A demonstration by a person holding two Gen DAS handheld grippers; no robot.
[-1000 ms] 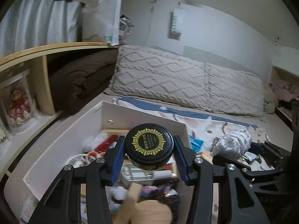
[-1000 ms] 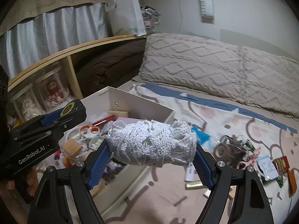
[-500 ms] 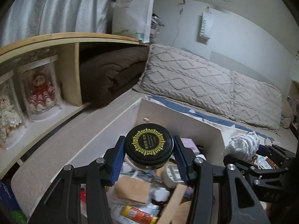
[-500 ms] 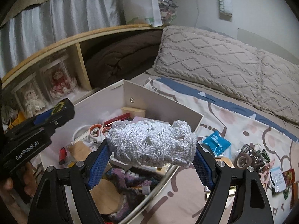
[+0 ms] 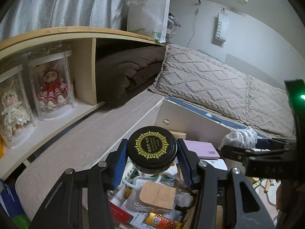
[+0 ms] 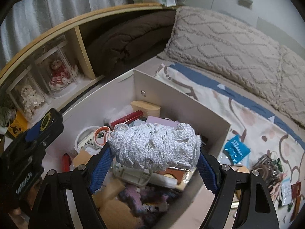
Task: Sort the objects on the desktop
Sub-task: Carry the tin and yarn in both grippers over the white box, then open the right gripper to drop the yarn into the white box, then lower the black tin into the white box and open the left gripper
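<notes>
My left gripper (image 5: 151,152) is shut on a jar with a black lid bearing a gold pattern (image 5: 151,146), held above the left part of a white storage box (image 5: 183,112). My right gripper (image 6: 154,152) is shut on a white crocheted bundle (image 6: 155,148) and holds it over the middle of the same box (image 6: 171,93). The box is full of small items: scissors with orange handles (image 6: 101,135), a red case (image 6: 126,117), a pink pad (image 5: 200,147). The bundle also shows in the left wrist view (image 5: 240,138). The left gripper with the jar shows in the right wrist view (image 6: 45,123).
The box stands on a bed with a patterned sheet (image 6: 238,105). Loose items lie to its right: a blue packet (image 6: 235,149) and a pile of hair ties (image 6: 266,166). Beige pillows (image 5: 219,87) lie behind. A wooden shelf (image 5: 57,36) with dolls in clear cases (image 5: 51,87) runs along the left.
Both grippers have moved left and forward with their loads, from beside the box to over its inside. Both grips have stayed shut.
</notes>
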